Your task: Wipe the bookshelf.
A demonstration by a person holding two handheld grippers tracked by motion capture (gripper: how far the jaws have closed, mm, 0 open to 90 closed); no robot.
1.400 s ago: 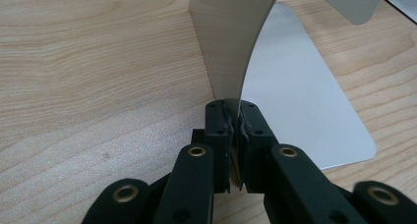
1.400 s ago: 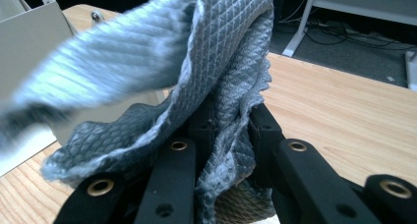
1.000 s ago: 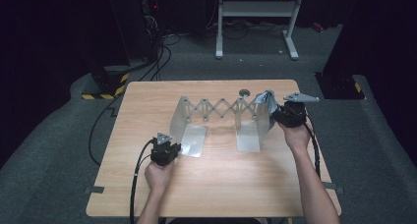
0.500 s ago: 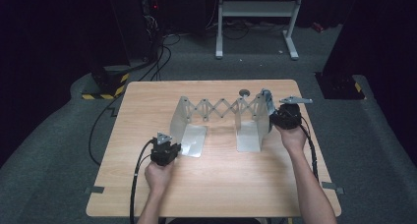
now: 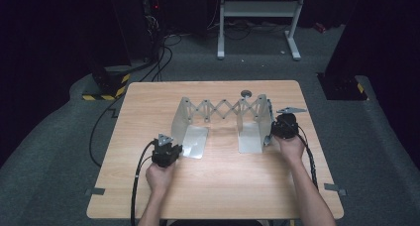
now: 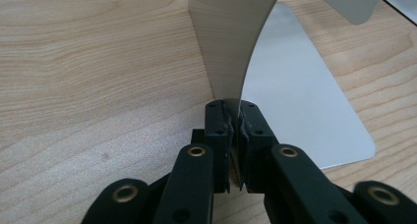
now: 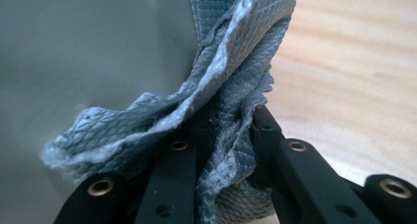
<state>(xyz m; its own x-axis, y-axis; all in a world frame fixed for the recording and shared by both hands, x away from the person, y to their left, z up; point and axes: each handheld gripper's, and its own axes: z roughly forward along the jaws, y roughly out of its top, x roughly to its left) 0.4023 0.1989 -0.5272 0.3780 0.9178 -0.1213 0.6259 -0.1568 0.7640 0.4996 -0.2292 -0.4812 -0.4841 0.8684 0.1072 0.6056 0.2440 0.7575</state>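
A folding metal rack (image 5: 223, 108) with scissor links and two upright end plates stands on the wooden table (image 5: 218, 186). In the left gripper view, my left gripper (image 6: 234, 111) is shut on the bottom edge of the left end plate (image 6: 231, 42), beside its flat foot (image 6: 300, 106). From above, that left gripper (image 5: 177, 148) sits at the foot's near left corner. My right gripper (image 7: 231, 121) is shut on a crumpled grey cloth (image 7: 231, 81), which is pressed against the right end plate (image 7: 88, 52). In the high view the right gripper (image 5: 275, 129) is at that plate's outer side.
A small dark round knob (image 5: 246, 93) lies on the table behind the rack. Beyond the far edge, a white stand (image 5: 257, 10) and cables (image 5: 158, 47) are on the floor. A black-and-yellow striped block (image 5: 106, 94) sits off the left corner.
My right gripper has slid toward me and slightly left along the right end plate with the cloth. The left gripper and the rack have stayed put.
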